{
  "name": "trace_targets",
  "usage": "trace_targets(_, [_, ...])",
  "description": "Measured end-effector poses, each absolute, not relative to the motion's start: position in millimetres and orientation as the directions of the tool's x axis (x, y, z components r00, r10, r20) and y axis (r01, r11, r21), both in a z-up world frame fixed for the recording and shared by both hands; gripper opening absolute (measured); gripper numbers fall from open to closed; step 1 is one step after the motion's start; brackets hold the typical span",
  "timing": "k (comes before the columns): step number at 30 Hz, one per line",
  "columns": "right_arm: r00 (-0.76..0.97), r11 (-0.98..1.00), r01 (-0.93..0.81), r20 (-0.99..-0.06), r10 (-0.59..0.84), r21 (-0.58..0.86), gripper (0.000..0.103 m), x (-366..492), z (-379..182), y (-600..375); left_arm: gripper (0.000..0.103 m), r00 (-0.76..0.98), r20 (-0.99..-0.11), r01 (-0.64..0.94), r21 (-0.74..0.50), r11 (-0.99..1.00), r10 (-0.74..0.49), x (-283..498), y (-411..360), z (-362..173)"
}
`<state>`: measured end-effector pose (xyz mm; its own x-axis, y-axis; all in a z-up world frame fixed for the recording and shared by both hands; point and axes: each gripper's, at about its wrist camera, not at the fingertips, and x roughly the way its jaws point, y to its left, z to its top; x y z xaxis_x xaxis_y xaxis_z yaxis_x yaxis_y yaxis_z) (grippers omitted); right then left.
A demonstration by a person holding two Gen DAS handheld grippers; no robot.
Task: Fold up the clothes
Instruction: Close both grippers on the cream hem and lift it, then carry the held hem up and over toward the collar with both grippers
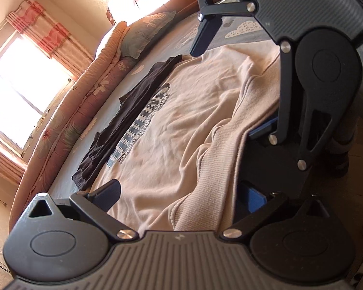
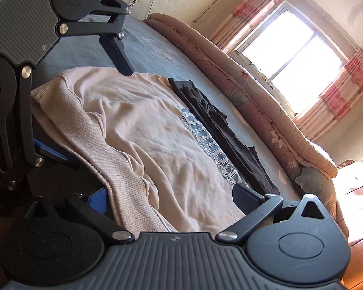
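A cream sweatshirt (image 1: pixel 181 120) (image 2: pixel 145 133) with a grey-blue printed logo lies spread on the bed, its ribbed hem hanging over the near edge. My left gripper (image 1: pixel 179 195) (image 2: pixel 84 104) is open wide, one finger above the cloth and the blue-padded one below the hem. My right gripper (image 2: pixel 171 197) (image 1: pixel 234 81) stands open the same way further along the hem. The hem runs between both pairs of fingers, and neither pair is closed on it. A dark garment (image 1: pixel 123 120) (image 2: pixel 225 130) lies along the sweatshirt's far side.
The bed has a blue-grey sheet (image 1: pixel 157 48) (image 2: pixel 145 48). A rolled floral quilt (image 1: pixel 72 111) (image 2: pixel 254 101) and a pillow (image 1: pixel 145 33) (image 2: pixel 312 181) line its far side, under a bright window (image 1: pixel 24 91) (image 2: pixel 290 48) with pink curtains.
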<state>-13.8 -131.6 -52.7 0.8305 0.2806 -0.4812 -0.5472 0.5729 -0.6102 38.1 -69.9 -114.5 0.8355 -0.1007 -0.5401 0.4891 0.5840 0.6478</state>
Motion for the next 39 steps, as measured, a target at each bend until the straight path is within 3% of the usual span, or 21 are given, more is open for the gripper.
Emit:
trace_targets(8, [0.836, 0.579, -0.539, -0.475, 0.276, -0.612, 0.103, -11.5, -51.9, -133.4, 0.102, 0.876, -0.48, 0.415, 0.698, 0.584, -0.048, 51.7, -75.6, -121.3])
trace_targets(14, [0.858, 0.544, -0.494, -0.481, 0.179, -0.678, 0.103, -6.2, -70.3, -144.4, 0.102, 0.89, -0.456, 0.386, 0.741, 0.549, -0.01, 52.2, -66.1, -124.9])
trace_targets(23, [0.858, 0.553, -0.496, -0.477, 0.193, -0.669, 0.103, 3.7, -71.9, -125.1, 0.102, 0.904, -0.427, 0.367, 0.787, 0.496, 0.009, 53.1, -57.2, -130.2])
trace_targets(31, [0.875, 0.585, -0.423, -0.48, 0.065, -0.692, 0.103, 16.7, -74.3, -200.4, 0.102, 0.912, -0.409, 0.352, 0.829, 0.435, 0.042, 54.9, -40.8, -133.7])
trace_targets(37, [0.902, 0.404, -0.403, -0.431, 0.025, -0.821, 0.103, 12.3, -85.9, -183.1, 0.098, 0.945, -0.328, 0.32, 0.93, 0.18, 0.015, 46.0, -70.5, -154.5])
trace_targets(39, [0.916, 0.34, -0.384, -0.4, 0.025, -0.859, 0.103, 8.9, -92.0, -176.6, 0.09, 0.941, -0.339, 0.333, 0.929, 0.164, 0.012, 44.9, -71.8, -156.1])
